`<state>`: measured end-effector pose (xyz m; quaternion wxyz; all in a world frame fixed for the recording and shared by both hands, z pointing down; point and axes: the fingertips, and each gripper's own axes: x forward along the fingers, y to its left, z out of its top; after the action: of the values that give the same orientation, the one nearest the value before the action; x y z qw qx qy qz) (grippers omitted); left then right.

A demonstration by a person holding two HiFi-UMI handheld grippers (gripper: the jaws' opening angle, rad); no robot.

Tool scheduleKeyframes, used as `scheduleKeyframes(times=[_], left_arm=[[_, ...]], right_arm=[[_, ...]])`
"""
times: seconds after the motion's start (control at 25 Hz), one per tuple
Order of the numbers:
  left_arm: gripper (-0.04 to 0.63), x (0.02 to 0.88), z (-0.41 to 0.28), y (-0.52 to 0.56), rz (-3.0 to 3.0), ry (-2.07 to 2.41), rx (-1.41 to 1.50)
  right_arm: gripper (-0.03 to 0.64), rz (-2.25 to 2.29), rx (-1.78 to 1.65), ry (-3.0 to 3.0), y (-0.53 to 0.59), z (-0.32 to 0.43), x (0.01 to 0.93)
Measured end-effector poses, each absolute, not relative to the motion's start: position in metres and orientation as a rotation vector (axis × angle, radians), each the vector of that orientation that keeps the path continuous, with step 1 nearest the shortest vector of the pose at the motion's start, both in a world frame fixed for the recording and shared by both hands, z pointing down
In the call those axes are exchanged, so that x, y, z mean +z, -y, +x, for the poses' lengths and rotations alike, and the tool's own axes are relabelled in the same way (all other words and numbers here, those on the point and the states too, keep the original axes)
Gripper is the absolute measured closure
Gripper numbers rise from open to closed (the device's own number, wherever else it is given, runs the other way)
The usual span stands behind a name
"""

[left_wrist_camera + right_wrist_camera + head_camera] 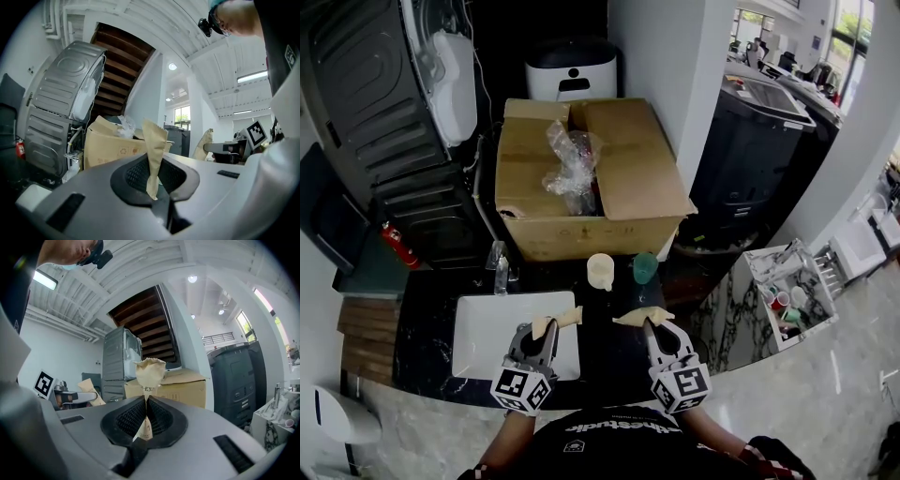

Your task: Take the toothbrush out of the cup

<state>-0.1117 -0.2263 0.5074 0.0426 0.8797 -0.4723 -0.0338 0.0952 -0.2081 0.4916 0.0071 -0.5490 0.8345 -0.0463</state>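
A cream cup (600, 270) and a teal cup (645, 267) stand on the dark counter (614, 352) in front of a cardboard box. I see no toothbrush in either cup. My left gripper (546, 326) is shut on a tan strip of paper wrapper (558, 319), which stands up between the pads in the left gripper view (154, 154). My right gripper (654, 328) is shut on a second tan paper piece (639, 317), crumpled at its top in the right gripper view (149, 373). Both grippers hover side by side, nearer me than the cups.
An open cardboard box (581, 183) with crumpled plastic inside fills the back of the counter. A white sink (487, 333) with a faucet (500, 267) lies to the left. A white basket (787, 291) of small items sits on the floor at the right.
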Motion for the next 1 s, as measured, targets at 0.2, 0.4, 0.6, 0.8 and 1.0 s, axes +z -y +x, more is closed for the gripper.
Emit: scheduleKeyframes(times=[0.2,0.4,0.6,0.8,1.0], left_arm=[[0.557,0.518,-0.122,0.214,2.673,1.482,-0.021],[0.558,0.524,-0.122,0.213,2.666,1.496,0.033],[0.558,0.520,-0.111,0.212,2.711,1.478,0.114],[0.558,0.515,-0.102,0.216,2.734,1.458,0.245],[0.557,0.519,-0.093,0.215,2.724,1.399,0.380]], right_arm=[[0.577,-1.732,-0.153,-2.646,0.205,0.092,0.497],[0.577,-1.748,-0.138,-2.657,0.203,0.092,0.498],[0.577,-1.761,-0.108,-2.671,0.201,0.093,0.496],[0.577,-1.795,-0.089,-2.688,0.202,0.096,0.492],[0.577,-1.830,-0.058,-2.754,0.201,0.095,0.494]])
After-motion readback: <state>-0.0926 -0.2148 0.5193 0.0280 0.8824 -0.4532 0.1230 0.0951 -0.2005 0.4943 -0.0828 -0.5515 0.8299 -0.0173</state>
